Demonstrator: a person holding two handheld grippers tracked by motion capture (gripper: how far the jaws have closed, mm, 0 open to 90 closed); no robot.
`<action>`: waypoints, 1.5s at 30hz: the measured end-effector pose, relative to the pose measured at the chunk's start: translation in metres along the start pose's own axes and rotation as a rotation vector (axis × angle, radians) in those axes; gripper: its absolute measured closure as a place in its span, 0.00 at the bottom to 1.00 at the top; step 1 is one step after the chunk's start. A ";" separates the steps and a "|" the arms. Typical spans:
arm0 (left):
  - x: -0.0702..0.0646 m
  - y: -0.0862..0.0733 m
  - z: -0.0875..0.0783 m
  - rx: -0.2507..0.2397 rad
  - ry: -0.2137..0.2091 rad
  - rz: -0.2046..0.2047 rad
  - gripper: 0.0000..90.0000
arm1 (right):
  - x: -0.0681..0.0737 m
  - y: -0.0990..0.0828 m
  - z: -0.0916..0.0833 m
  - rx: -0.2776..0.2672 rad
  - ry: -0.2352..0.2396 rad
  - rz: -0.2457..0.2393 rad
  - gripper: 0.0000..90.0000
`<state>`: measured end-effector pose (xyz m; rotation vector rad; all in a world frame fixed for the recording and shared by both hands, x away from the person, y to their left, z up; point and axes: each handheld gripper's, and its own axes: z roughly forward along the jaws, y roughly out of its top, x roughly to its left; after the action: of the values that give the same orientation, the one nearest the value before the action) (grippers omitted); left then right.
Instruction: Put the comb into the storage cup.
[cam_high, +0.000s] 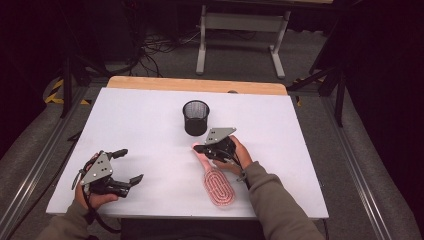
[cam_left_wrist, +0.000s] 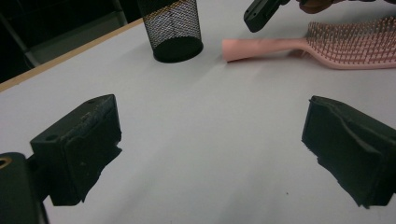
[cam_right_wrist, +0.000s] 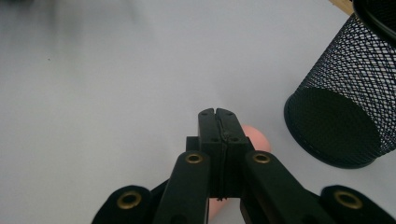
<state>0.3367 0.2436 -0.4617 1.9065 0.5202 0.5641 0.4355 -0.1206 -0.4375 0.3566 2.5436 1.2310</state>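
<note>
A pink hairbrush (cam_high: 218, 187) lies bristles up on the white table (cam_high: 140, 125), its handle pointing toward a black mesh cup (cam_high: 195, 117). My right gripper (cam_high: 198, 148) hovers over the handle's end, jaws shut tight with nothing between them. In the right gripper view the closed gripper (cam_right_wrist: 217, 114) covers most of the pink handle (cam_right_wrist: 256, 136), and the cup (cam_right_wrist: 345, 107) stands just to the right. My left gripper (cam_high: 131, 165) rests open at the table's near left. Its own view shows the gripper (cam_left_wrist: 210, 154) wide apart over bare table, with the brush (cam_left_wrist: 345, 46) and cup (cam_left_wrist: 175, 28) beyond.
The table's wooden far edge (cam_high: 195, 85) runs behind the cup. Beyond it stand a grey frame's legs (cam_high: 201, 50) and cables on the floor. Metal rails run along both sides of the table. The right gripper's tip (cam_left_wrist: 261, 14) shows at the top of the left gripper view.
</note>
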 end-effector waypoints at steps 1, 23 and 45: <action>0.000 0.000 0.000 0.001 -0.001 0.001 0.06 | 0.000 0.000 0.000 0.000 0.001 -0.001 1.00; 0.000 0.000 0.001 0.011 -0.007 0.003 0.06 | -0.002 -0.002 0.003 0.013 0.002 0.004 1.00; 0.000 -0.001 0.002 0.012 -0.016 0.003 0.06 | -0.005 -0.003 0.013 0.049 0.007 -0.005 1.00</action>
<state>0.3376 0.2424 -0.4630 1.9217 0.5117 0.5478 0.4444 -0.1148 -0.4466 0.3575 2.5822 1.1719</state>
